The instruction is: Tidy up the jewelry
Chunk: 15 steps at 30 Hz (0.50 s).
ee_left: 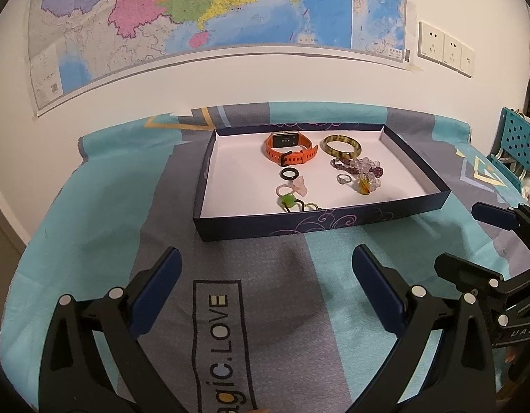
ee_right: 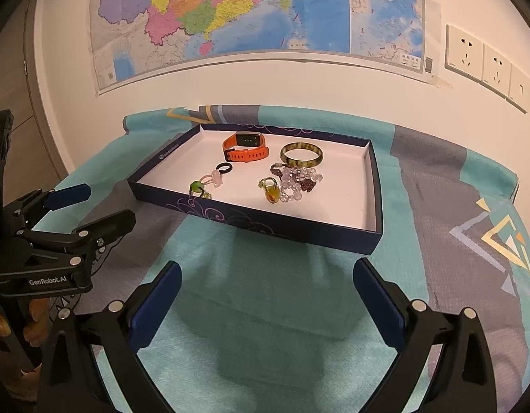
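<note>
A shallow dark blue box lid (ee_left: 320,222) with a white inside sits on a teal and grey cloth (ee_left: 251,309) that covers the table, toward the far edge by the wall. All the jewelry lies inside it. An orange smartwatch (ee_left: 289,150) rests near the lid's far wall, with a mottled green-brown bangle (ee_left: 341,146) just to its right. Nearer the middle lies a small black ring (ee_left: 290,174), and below it a pink ring (ee_left: 284,190) and a green bead on a cord (ee_left: 288,202), close to the lid's near wall. To the right, a heap of clear and purple beaded bracelets (ee_left: 363,168) lies beside a small silver ring (ee_left: 343,179) and an amber pendant (ee_left: 365,187).

The left gripper (ee_left: 266,275) hovers over the cloth before the lid's near wall, jaws wide with nothing between them. The right gripper (ee_right: 266,287) hangs beside it, also spread wide and empty. A map (ee_right: 258,10) and wall sockets (ee_right: 485,65) hang on the wall behind.
</note>
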Motion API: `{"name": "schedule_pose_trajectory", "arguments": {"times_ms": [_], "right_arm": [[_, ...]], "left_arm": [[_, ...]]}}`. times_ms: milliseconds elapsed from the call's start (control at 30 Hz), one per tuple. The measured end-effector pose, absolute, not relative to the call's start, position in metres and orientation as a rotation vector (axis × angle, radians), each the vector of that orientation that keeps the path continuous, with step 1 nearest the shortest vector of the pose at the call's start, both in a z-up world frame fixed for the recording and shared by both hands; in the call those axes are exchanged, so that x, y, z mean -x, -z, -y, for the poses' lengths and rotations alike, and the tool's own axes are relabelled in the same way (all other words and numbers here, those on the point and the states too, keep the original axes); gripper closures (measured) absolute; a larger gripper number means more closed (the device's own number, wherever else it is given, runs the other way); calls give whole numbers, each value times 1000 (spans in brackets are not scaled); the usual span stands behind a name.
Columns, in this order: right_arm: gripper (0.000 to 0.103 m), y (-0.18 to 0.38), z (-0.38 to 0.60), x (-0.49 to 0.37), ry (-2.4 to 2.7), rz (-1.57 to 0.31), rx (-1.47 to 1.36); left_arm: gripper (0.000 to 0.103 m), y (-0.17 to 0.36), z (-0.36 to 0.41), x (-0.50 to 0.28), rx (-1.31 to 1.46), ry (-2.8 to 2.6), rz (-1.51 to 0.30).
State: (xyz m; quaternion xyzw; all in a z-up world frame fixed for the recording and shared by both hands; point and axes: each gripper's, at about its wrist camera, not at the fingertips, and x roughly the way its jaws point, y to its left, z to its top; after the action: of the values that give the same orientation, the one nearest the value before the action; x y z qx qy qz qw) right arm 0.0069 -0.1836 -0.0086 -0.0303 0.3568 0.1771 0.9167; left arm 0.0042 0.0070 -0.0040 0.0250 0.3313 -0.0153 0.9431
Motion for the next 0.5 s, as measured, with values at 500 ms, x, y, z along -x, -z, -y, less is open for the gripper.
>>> {"name": "schedule_pose_trajectory", "arguments": {"times_ms": [500], "right_arm": [[7,11,182,-7,-365,-744,62]], "left_arm": [[6,8,-5,-5,-60,35,-683]]}}
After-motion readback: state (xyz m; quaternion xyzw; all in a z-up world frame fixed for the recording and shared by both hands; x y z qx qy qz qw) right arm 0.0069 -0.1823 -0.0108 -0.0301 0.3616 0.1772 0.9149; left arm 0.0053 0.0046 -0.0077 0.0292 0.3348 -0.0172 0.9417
